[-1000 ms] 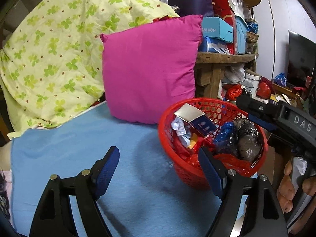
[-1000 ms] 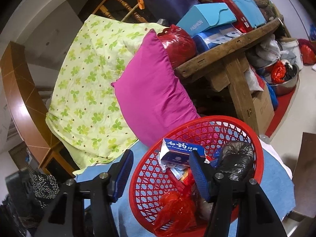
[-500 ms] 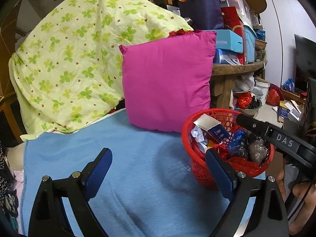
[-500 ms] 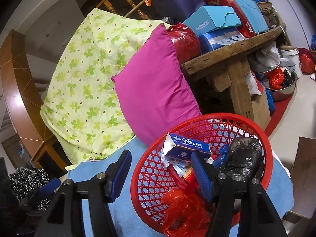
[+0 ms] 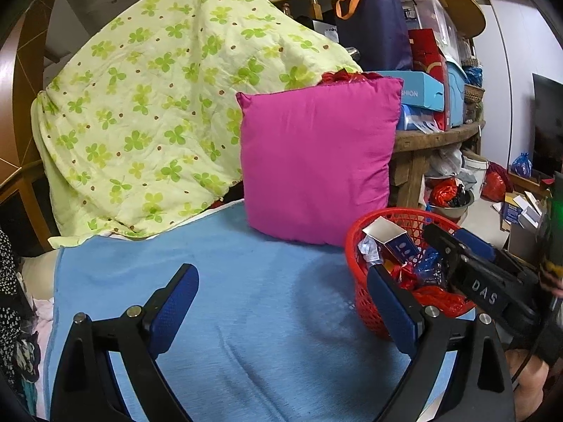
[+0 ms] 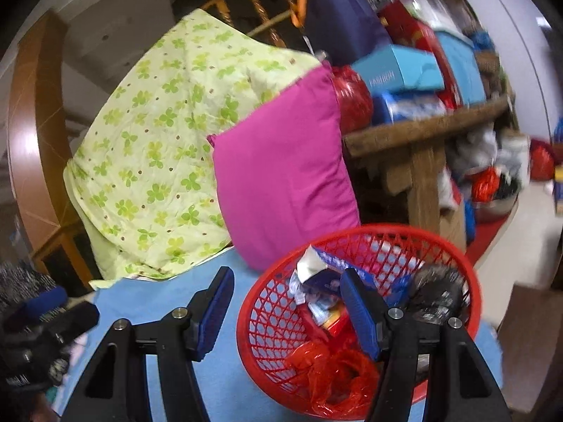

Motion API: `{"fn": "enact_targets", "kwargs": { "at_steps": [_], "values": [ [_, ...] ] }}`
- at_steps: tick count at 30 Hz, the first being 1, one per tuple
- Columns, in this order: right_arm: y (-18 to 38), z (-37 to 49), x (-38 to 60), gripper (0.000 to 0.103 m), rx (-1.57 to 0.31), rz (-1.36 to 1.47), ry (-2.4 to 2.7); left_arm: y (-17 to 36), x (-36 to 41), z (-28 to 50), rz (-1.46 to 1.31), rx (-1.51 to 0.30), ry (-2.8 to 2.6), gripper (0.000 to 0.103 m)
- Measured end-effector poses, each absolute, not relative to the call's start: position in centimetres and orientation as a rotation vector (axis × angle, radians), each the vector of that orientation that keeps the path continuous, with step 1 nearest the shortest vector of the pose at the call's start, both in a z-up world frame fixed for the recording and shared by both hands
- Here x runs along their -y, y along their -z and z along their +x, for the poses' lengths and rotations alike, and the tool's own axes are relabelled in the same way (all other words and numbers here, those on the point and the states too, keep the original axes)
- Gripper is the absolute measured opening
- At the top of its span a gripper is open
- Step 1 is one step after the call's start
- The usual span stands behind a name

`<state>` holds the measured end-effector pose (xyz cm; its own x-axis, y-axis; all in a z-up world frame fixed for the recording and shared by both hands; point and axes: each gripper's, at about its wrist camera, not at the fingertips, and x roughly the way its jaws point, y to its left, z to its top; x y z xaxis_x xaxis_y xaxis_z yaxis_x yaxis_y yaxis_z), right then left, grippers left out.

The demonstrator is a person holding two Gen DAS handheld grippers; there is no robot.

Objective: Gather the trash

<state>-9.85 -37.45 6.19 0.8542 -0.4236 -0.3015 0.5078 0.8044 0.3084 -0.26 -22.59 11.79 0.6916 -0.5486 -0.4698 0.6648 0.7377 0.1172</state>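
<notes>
Bed, covered by a blue blanket [image 5: 246, 299]: more of its bare surface shows in the left wrist view than a second ago, and no loose trash lies on the visible part. Green clover-print quilt [image 5: 169, 112] and magenta pillow [image 5: 316, 161]: unmoved, propped at the head of the bed, now seen from farther back. Red mesh basket [image 5: 355, 256]: stands on the blanket just beside the pillow's lower corner, near the bed's edge; it sits smaller and farther to the right in the left view than before. Contents, heaped inside: black crumpled bag [image 6: 436, 295], red plastic bag [image 6: 327, 369], blue-and-white toothpaste box [image 5: 394, 242], small wrappers. Left gripper [image 5: 281, 302]: has drawn back and risen from the basket, jaws spread wider than a second ago and now steady, nothing between them. Right gripper [image 6: 286, 313]: hovers over the basket's near rim, jaws opening, nothing pressed between the pads. Judgement: both grippers empty and retreating with the trash in the basket suggests the last item is deposited and collection is at or near its end.
</notes>
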Motion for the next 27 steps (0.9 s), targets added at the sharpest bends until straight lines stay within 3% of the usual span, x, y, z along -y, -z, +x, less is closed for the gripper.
{"fn": "enact_targets", "kwargs": {
  "at_steps": [27],
  "values": [
    [-13.4,-22.6,30.9,0.076,-0.272,0.198,0.515,-15.4,17.1,-9.1,0.27,-0.409,0.634,0.097]
  ]
}}
